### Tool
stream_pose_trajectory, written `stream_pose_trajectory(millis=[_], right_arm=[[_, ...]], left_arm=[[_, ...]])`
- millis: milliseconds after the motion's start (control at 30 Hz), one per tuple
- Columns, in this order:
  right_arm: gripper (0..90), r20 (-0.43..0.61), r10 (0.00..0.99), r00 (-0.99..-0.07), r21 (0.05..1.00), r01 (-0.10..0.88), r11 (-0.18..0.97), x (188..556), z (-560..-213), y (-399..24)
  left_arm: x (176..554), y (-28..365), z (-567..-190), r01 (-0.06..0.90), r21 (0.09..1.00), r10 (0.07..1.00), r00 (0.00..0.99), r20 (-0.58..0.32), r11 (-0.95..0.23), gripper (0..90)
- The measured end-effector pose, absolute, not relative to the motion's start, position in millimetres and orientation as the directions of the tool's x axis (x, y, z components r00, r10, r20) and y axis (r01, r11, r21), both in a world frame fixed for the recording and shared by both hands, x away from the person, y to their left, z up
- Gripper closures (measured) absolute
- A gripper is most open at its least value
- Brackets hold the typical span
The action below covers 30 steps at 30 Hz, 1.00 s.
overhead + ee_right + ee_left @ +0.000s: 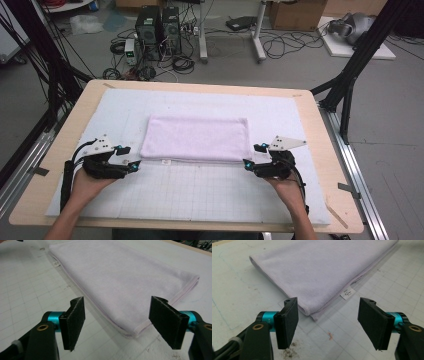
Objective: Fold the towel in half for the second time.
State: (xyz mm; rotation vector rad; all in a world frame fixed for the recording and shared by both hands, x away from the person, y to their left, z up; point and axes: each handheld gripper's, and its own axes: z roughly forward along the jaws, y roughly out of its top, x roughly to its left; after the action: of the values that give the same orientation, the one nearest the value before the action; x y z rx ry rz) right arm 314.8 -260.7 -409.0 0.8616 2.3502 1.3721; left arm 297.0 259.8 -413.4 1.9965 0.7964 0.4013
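A pale lilac towel [196, 138], folded into a flat rectangle, lies in the middle of the white gridded mat [200, 192]. My left gripper [129, 158] sits at the towel's near left corner, open, with nothing between its jaws. In the left gripper view that corner [313, 315] lies just ahead of the open left gripper [328, 323], and a small white label [347, 293] pokes out from the towel's edge. My right gripper [253, 156] is open at the near right corner. The right gripper view shows the corner [130, 333] between and just beyond the open right gripper [117, 322].
The mat covers a wooden table [60, 145] with bare margins at left and right. Black frame posts [350, 75] stand at the table's far right and left. Computer towers [157, 25] and cables lie on the floor beyond.
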Motion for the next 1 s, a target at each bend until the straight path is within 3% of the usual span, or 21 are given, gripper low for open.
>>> stream_pose_trajectory(millis=[433,1000], right_arm=[[17.9,0.052,0.655,-0.754,0.868,0.359,0.344,288,-411,-277],[12.8,0.055,0.677,-0.733,0.874,0.364,0.323,259,-413,-293]], left_arm=[[271,271,-413,0.369,0.863,0.702,0.711,-0.024,-0.344,24.5],[250,274,-413,0.355,0.868,0.701,0.713,-0.010,-0.348,20.6]])
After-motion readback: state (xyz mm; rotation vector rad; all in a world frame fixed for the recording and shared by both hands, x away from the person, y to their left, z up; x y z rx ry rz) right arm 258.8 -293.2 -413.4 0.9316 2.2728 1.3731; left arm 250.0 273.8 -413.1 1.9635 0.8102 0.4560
